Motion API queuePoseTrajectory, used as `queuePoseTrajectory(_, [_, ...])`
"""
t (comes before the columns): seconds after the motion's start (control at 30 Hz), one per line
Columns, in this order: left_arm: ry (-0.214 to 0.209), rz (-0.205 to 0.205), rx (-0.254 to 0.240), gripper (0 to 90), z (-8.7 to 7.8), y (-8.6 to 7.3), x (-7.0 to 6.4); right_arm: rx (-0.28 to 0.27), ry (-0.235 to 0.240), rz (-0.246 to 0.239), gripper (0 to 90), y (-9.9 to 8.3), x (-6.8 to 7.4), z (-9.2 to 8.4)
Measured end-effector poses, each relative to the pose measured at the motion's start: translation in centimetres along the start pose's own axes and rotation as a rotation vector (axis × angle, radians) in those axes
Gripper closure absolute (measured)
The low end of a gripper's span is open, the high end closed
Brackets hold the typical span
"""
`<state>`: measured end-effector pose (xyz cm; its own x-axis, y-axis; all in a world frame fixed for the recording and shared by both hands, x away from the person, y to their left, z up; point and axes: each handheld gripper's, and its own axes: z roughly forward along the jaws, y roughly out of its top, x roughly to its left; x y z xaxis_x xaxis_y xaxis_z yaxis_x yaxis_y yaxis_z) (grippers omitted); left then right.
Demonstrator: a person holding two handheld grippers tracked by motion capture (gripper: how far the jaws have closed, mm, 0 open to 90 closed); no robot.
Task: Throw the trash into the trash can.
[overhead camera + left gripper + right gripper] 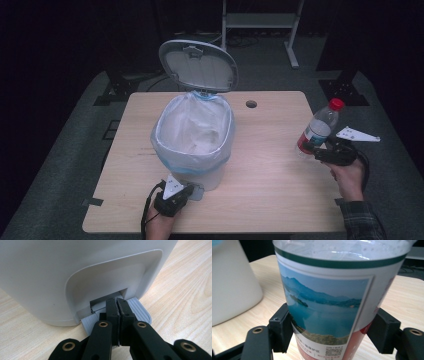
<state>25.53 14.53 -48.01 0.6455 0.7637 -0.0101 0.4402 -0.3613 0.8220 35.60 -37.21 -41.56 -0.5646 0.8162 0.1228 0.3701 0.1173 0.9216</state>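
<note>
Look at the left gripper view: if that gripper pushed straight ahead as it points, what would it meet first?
The left gripper, jaws shut, rests on the grey pedal; straight ahead is probably the recessed white wall of the bin just behind it.

bin [210, 175]: white, grey pedal [140, 310]
bottle [318, 131]: red cap, blue lake label
table [270, 165]: pale wood grain

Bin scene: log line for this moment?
left tongs: shut, on pedal | lid: open | right tongs: hold bottle over table
</note>
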Motion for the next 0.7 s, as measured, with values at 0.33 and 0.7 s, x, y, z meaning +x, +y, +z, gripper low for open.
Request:
queuePoseTrajectory(0.33, [-0.005, -0.008, 0.000, 89.3, 0.0, 0.0, 0.1, -0.038, 0.091, 0.014, 29.2, 1.5, 1.2, -0.6])
queuePoseTrajectory(0.7, [-0.005, -0.010, -0.002, 89.3, 0.0, 0.0, 0.0, -0.055, 0.161, -0.024, 29.3, 3.6, 3.2, -0.6])
